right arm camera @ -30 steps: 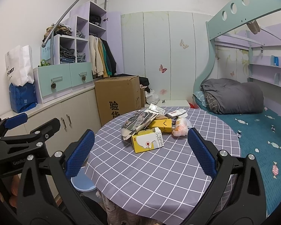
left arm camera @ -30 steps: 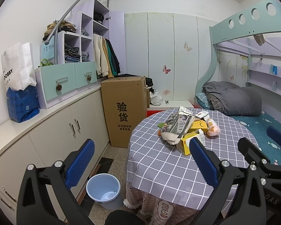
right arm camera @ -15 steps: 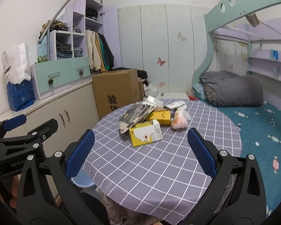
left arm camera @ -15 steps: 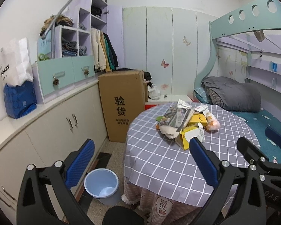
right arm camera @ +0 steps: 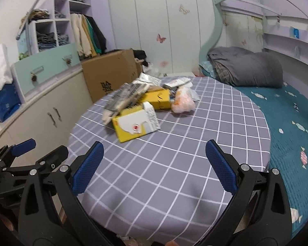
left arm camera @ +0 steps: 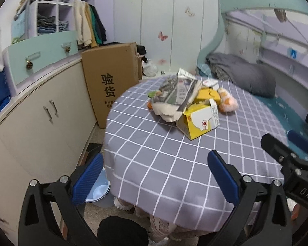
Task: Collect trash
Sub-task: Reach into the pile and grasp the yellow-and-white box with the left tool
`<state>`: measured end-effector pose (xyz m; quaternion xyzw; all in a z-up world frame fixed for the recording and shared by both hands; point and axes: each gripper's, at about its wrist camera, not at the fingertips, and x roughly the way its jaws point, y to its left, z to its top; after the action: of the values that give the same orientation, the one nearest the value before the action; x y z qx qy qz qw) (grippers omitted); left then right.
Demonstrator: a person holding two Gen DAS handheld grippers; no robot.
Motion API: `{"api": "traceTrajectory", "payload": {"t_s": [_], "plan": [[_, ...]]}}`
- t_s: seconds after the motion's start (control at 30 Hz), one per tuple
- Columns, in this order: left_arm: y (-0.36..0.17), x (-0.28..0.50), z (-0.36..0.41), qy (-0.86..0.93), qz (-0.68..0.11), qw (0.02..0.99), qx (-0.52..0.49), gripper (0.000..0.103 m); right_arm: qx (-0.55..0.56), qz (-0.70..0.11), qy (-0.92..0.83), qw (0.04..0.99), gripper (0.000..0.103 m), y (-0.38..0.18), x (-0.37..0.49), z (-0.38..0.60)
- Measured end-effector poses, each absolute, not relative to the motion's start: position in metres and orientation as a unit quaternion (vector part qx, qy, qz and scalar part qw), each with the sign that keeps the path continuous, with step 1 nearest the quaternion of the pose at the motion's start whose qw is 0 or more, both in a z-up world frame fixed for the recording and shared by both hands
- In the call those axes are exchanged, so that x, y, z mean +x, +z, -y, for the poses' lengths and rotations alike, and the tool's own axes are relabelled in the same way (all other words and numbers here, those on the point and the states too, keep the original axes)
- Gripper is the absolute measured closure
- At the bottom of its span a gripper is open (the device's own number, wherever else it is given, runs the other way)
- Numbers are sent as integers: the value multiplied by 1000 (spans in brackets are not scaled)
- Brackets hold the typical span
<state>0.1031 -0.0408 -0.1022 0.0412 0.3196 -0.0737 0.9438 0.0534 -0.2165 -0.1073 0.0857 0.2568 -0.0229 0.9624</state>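
Note:
A heap of trash lies on the round table (left arm camera: 154, 160) with its grey checked cloth. It holds a yellow and white carton (left arm camera: 199, 121) (right arm camera: 136, 124), a crumpled printed wrapper (left arm camera: 174, 96) (right arm camera: 123, 98), a second yellow box (right arm camera: 157, 98) and an orange-filled plastic bag (left arm camera: 226, 102) (right arm camera: 182, 101). My left gripper (left arm camera: 156, 176) hangs open over the table's near left edge, short of the heap. My right gripper (right arm camera: 154, 162) is open above the near cloth, nothing between its fingers. A pale blue bin (left arm camera: 98, 190) stands on the floor beside the table.
A large cardboard box (left arm camera: 110, 75) stands past the table by the beige cabinets (left arm camera: 41, 119). A bunk bed with a grey duvet (right arm camera: 246, 69) and teal sheet (right arm camera: 293, 123) runs along the right. The other gripper shows at each view's edge (left arm camera: 293, 155) (right arm camera: 24, 160).
Both grippers have moved forward and lower toward the table; the trash heap looms larger. Both stay open and nothing on the table has moved.

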Motion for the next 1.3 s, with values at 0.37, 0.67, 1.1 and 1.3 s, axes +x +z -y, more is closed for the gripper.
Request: {"api": "traceTrajectory", "payload": {"t_s": [0.37, 0.67, 1.1, 1.3], "plan": [[-121, 169, 70, -135, -364, 921, 16, 6, 131, -282, -46, 949, 6, -128, 98, 252], [-142, 209, 114, -192, -383, 904, -8, 6, 140, -293, -58, 944, 6, -138, 121, 292], [-159, 250, 145, -211, -419, 882, -39, 50, 124, -324, -11, 938, 6, -147, 155, 311], [-155, 247, 167, -220, -413, 884, -10, 78, 129, -332, -1, 934, 6, -150, 156, 314]]}}
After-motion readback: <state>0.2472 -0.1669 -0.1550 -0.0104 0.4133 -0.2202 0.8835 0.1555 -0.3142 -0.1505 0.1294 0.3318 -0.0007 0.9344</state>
